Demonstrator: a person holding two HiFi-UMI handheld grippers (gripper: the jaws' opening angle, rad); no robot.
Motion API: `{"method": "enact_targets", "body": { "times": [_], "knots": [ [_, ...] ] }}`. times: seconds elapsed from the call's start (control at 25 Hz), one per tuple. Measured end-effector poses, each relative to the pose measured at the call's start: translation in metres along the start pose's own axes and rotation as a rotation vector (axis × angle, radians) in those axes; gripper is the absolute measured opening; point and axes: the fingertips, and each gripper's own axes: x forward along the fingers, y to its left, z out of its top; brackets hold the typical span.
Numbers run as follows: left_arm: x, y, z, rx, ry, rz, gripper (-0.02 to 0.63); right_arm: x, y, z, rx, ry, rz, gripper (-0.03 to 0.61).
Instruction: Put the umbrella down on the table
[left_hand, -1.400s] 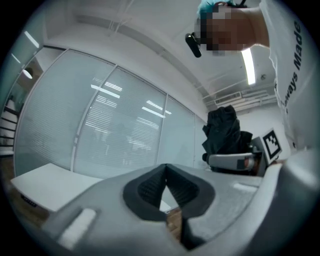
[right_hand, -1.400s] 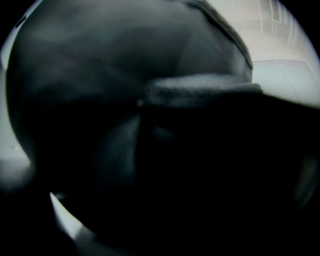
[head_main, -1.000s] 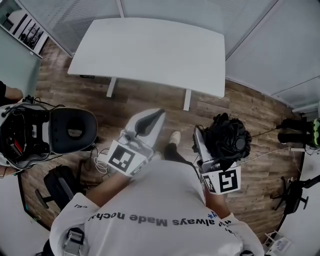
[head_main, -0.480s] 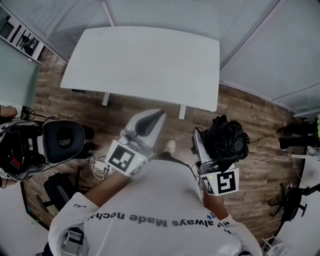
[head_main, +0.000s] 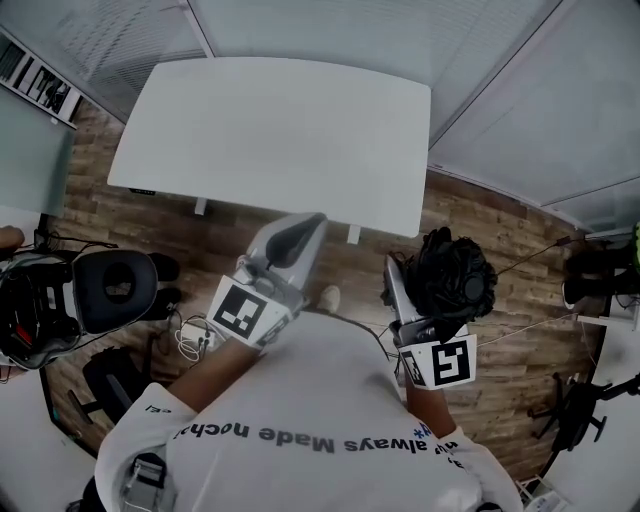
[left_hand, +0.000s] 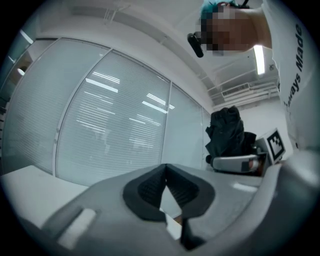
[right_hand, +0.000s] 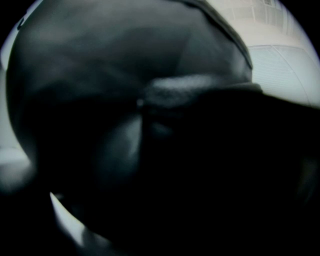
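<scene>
A bundled black umbrella (head_main: 455, 275) sits in my right gripper (head_main: 425, 300), whose jaws are shut on it; it is carried at chest height above the wooden floor, short of the table. Its dark fabric (right_hand: 125, 100) fills the right gripper view. From the left gripper view the umbrella (left_hand: 227, 132) stands up out of the right gripper (left_hand: 240, 162). The white table (head_main: 270, 130) lies ahead, bare. My left gripper (head_main: 295, 235) is shut and holds nothing, its tips just over the table's near edge in the head view.
A black office chair (head_main: 115, 290) and tangled white cables (head_main: 190, 335) lie on the floor at the left. Glass partition walls (head_main: 520, 110) close in behind and right of the table. A dark stand (head_main: 580, 410) sits at the right.
Both grippers have travelled forward toward the table, which now sits closer in the head view. The chair has slid off to the left. The umbrella stays in the right gripper.
</scene>
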Motion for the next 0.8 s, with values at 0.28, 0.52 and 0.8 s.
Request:
{"method": "enact_targets", "body": {
  "times": [0.28,0.52,0.8],
  "knots": [
    [0.021,0.014,-0.001,0.003,0.006,-0.004,0.003,0.023,-0.013,-0.005,0.015,0.016,0.015,0.23],
    [0.046,0.054,-0.002,-0.014,-0.004,0.004,0.003,0.07,-0.03,-0.011,0.021,0.021,0.014,0.23],
    [0.083,0.141,0.003,-0.035,0.001,0.005,0.003,0.167,-0.046,-0.014,0.033,0.033,0.022,0.23]
  ]
}}
